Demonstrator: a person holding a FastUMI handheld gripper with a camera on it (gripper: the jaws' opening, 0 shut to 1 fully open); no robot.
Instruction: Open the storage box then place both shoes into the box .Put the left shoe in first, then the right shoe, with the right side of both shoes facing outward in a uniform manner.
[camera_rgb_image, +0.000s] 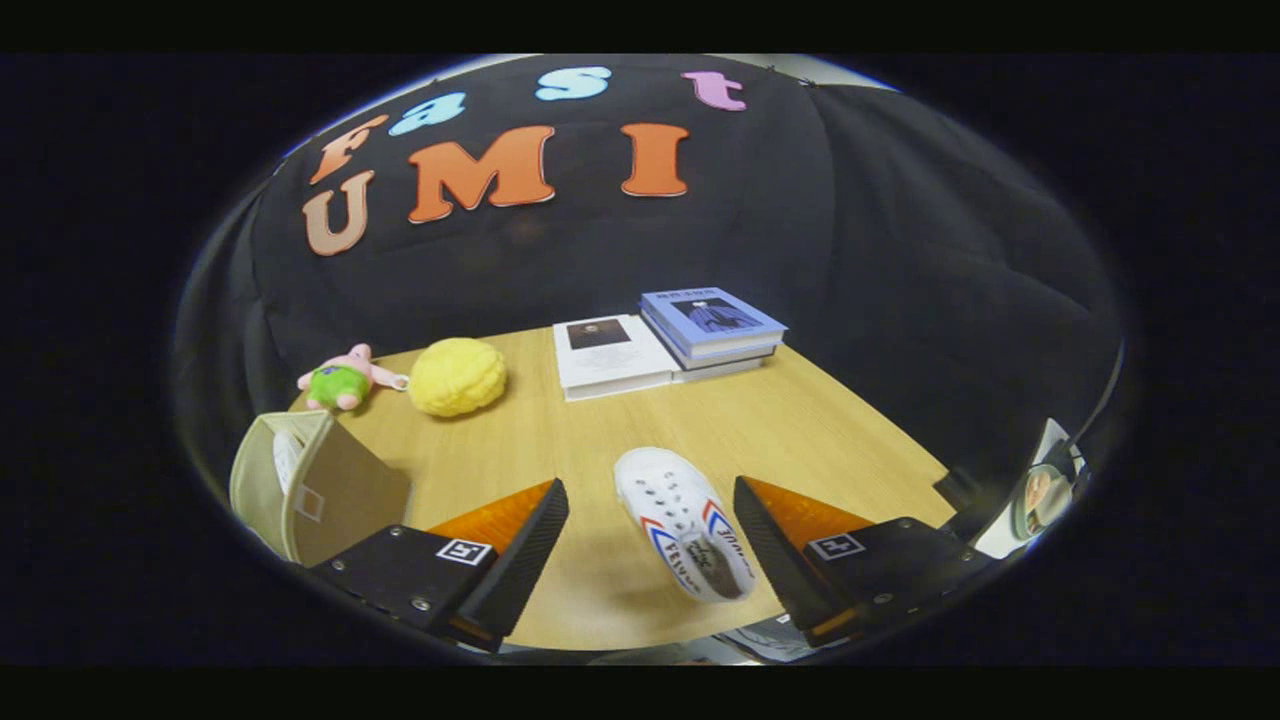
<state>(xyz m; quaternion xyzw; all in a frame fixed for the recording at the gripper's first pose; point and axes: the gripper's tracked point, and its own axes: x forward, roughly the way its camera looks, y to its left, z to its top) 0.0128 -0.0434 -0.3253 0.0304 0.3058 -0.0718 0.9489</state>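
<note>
Now I see my claw (650, 505) standing wide open above the wooden table (800, 420), its two fingers far apart and holding nothing. A white shoe (683, 523) with red and blue stripes lies on the table between the fingers, nearer to the right one, and I cannot tell if it touches that finger. The beige storage box (310, 485) is just beside the left finger, with its open side toward me, while beyond the fingers lie a yellow plush (458, 376), a pink and green toy (342, 380) and some books (665, 345).
</note>
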